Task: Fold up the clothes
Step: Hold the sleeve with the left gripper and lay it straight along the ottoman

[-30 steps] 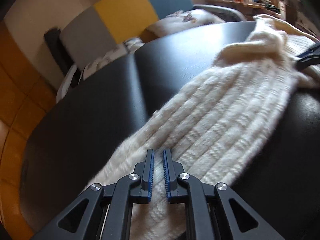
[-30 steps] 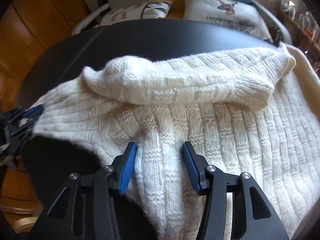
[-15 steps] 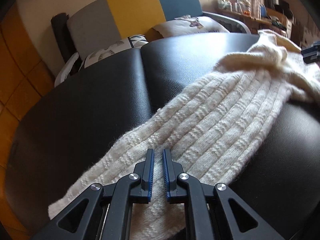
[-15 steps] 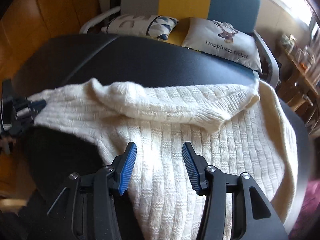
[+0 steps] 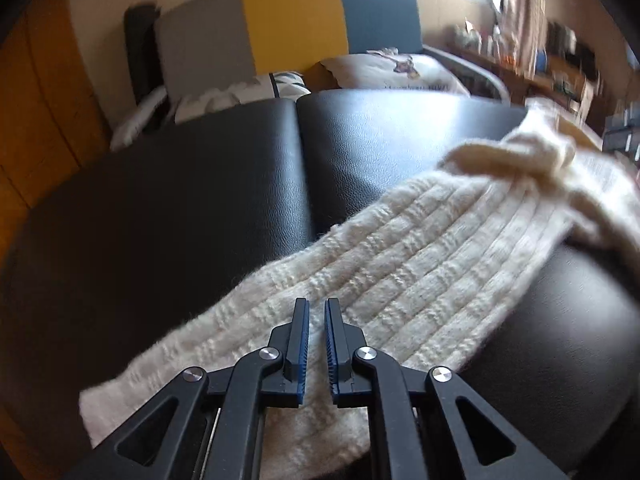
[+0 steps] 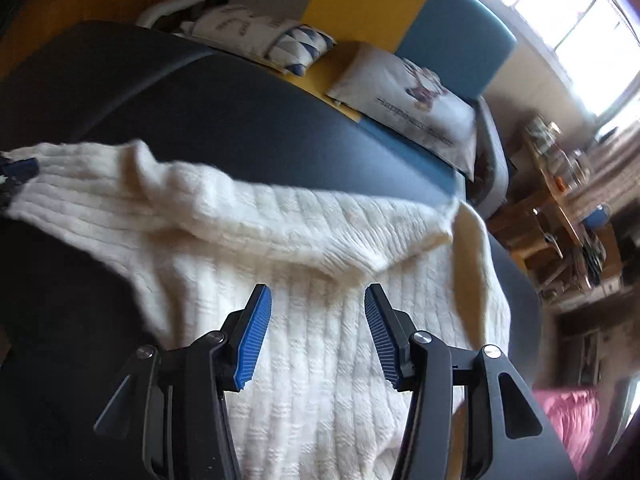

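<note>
The left gripper (image 5: 316, 346) is pinched nearly closed on the sweater (image 5: 400, 280) sleeve – probably gripping its knit, though blur hides contact. The sleeve's long axis runs toward two o'clock across the black table (image 5: 200, 200). The right gripper (image 6: 318, 334) hangs released over the sweater's body – nearer the bulk.

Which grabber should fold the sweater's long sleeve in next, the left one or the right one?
Probably the left gripper: it sits nearly shut right over the stretched-out sleeve of the sweater. The right gripper hangs open above the sweater's body.
</note>
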Motion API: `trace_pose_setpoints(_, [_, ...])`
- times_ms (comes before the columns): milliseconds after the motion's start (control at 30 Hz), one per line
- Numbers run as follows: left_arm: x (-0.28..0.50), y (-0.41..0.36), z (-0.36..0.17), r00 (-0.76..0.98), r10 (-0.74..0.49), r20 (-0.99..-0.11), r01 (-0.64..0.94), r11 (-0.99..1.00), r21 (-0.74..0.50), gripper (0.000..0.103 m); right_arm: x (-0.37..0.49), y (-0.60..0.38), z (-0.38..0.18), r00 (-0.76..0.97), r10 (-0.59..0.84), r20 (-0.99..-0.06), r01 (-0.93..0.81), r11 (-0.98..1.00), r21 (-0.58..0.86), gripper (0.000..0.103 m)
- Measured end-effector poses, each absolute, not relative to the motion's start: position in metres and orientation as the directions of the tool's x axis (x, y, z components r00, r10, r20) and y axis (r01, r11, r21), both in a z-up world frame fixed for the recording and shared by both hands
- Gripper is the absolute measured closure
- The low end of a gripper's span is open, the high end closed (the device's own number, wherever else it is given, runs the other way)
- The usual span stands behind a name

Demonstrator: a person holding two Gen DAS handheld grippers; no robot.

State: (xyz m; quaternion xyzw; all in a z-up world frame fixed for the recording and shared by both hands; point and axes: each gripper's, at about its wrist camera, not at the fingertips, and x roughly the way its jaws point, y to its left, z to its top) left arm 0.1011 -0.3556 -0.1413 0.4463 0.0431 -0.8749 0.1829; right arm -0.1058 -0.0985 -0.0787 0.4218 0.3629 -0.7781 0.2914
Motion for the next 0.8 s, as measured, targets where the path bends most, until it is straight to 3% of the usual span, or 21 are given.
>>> trace_pose_setpoints(333, [0.131, -0.368, -0.151, -0.537, -0.291, -0.792, 0.337, -0.935, 0.115, 0.094, -0.163, -0.047, -0.158, -0.351, -0.012, -0.936, 0.634, -0.739, -0.228, 0.051])
trace_pose_setpoints(500, [0.131, -0.386, -0.151, -0.526, -0.328, -0.785, 0.377, -0.917, 0.131, 0.093, -0.17, -0.034, -0.165, -0.334, -0.061, -0.94, 0.598, -0.785, -0.161, 0.051])
trace_pose_setpoints(633, [0.134, -0.408, -0.141, -0.511, -0.336, -0.792, 0.449, -0.889, 0.087, 0.094, -0.173, -0.032, -0.166, -0.326, -0.08, -0.942, 0.576, -0.807, -0.131, 0.051])
trace_pose_setpoints(800, [0.186, -0.438, -0.114, -0.584, -0.309, -0.751, 0.557, -0.825, -0.093, 0.094, -0.171, -0.032, -0.167, -0.337, -0.089, -0.937, 0.575, -0.808, -0.13, 0.049])
